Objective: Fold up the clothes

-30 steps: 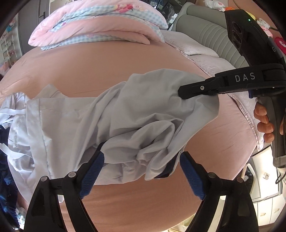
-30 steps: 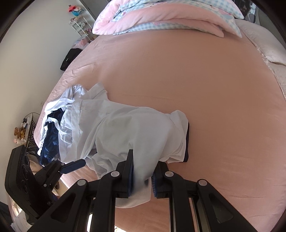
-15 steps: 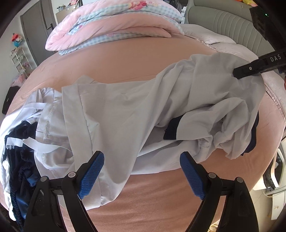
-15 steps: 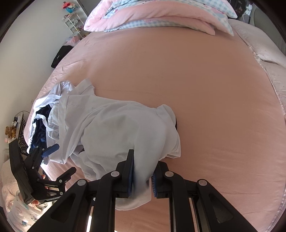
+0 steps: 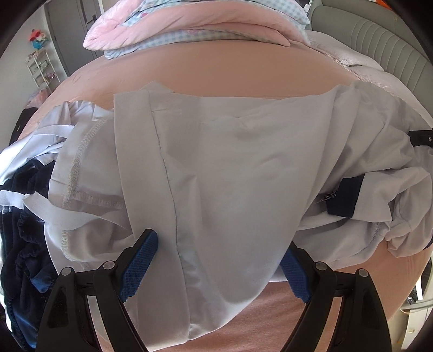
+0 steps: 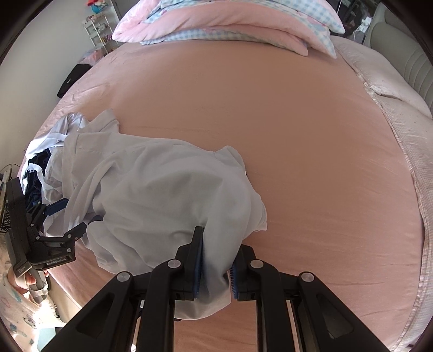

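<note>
Looking down the left wrist view: left gripper (image 5: 216, 260) spread wide, pale shirt (image 5: 224, 168) draped between the blue pads (image 5: 140, 260) (contact unclear), crumpled on pink bed (image 5: 230, 73); dark clothes (image 5: 24, 235) far left. Right wrist view: right gripper (image 6: 215, 266) clamped on shirt's near edge, shirt bunched near-left on bed, folded quilt (image 6: 230, 24) far side.

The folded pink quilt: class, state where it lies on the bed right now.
In both wrist views the folded pink quilt lies at the far end of the pink bed sheet, beyond the pale grey garment.
</note>
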Demonstrator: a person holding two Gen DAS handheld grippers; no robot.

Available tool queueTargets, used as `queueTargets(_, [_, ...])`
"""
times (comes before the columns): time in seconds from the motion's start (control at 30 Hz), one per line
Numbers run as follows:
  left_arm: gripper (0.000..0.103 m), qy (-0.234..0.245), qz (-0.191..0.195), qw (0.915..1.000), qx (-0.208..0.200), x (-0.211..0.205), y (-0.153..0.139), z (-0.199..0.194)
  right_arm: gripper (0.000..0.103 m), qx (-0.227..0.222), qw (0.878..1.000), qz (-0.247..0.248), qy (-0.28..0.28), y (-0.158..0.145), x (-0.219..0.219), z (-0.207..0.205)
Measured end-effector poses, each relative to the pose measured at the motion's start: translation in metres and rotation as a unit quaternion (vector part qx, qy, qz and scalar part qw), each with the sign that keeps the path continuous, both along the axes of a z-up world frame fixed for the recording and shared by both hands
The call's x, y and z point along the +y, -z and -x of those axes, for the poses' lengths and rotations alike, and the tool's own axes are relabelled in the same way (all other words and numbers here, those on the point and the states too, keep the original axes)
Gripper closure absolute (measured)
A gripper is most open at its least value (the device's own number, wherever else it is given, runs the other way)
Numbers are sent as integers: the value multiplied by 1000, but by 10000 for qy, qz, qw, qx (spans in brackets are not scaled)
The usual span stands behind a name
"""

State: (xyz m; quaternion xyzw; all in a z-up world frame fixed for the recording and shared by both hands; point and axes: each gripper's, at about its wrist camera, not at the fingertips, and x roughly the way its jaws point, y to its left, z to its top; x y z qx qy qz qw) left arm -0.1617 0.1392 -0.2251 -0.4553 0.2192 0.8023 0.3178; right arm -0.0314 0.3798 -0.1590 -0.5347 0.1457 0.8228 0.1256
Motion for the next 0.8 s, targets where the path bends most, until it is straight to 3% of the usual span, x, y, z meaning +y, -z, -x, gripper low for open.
queueTargets(0.1, [15,89,76,9997,215,1,6,-3,87,25,10000,-76,-36,1,-4,-1])
queueTargets(0.17, [8,70,57,9992,383,0,11,-4,87,65,10000,-47,-39,1,-5,-4])
queueTargets(0.2, [0,-33,48,9992,407,-1,13,-2,87,93,10000,8,-9,2,-4,-5])
queueTargets(0.3, [0,-350,-141,9993,67,-8,16,8,87,172,9997,171,25,3,-1,-11])
queueTargets(0.6, [0,-514,-38,9986,136,-8,10,7,87,309,9990,309,8,9,1,-25])
queueTargets(0.67, [5,-537,-67,9985,116,-8,7,8,86,306,9992,265,5,12,0,-26])
queueTargets(0.77, [32,-423,-59,9988,251,-4,0,1,81,241,9997,91,-41,16,-3,-28])
queueTargets(0.8, [49,-328,-16,9989,336,-1,-3,-3,77,216,9997,-21,-71,17,-5,-29])
